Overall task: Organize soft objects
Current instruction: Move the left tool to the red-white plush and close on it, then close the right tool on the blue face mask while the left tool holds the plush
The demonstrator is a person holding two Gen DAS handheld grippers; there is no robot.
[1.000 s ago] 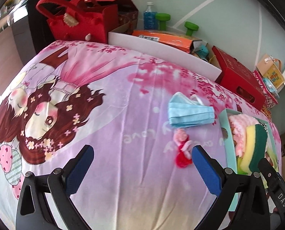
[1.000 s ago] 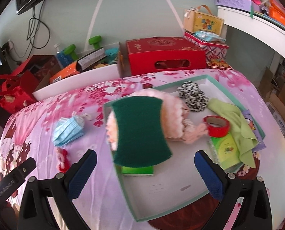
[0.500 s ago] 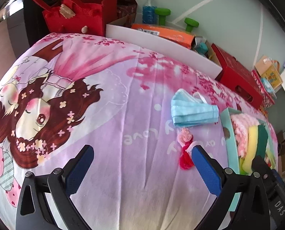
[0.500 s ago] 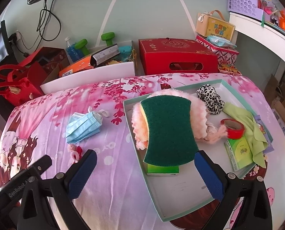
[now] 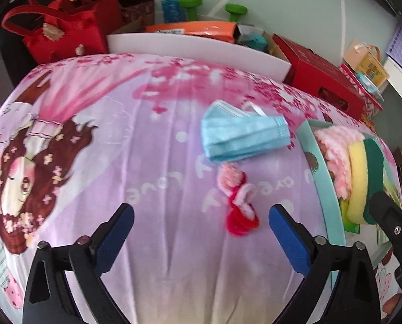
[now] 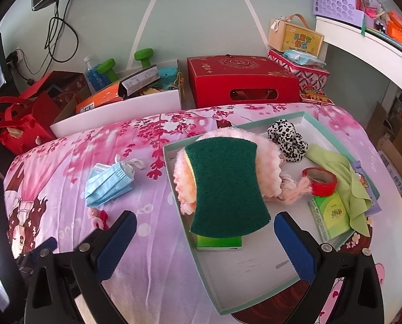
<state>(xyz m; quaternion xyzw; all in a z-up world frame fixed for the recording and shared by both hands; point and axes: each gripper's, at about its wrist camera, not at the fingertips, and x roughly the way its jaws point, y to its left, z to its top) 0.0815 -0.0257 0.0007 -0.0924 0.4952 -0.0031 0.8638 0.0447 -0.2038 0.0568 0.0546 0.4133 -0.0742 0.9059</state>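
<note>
Soft objects still loose on the table are my concern: a small pink-and-red yarn trinket point(image 5: 237, 202) and a folded blue face mask point(image 5: 244, 135), both lying on the cartoon-print cloth point(image 5: 120, 148) just left of the teal tray point(image 6: 255, 275). My left tool point(image 5: 201, 232) hovers above the cloth with its jaws spread wide and empty, the trinket sitting between the blue pads point(image 5: 290, 240), nearer the right-hand one. I judge the step in hand to be the approach for picking that trinket up; the next move calls for shifting slightly right, lowering onto it and closing gently, since it is small and limp. Its long axis runs away from me, red end nearest, pink end toward the mask, whose long axis lies crosswise. My right tool point(image 6: 203, 237) is also wide and empty, over the tray holding a green sponge point(image 6: 228, 186) on a fluffy pink cloth point(image 6: 268, 159).
</note>
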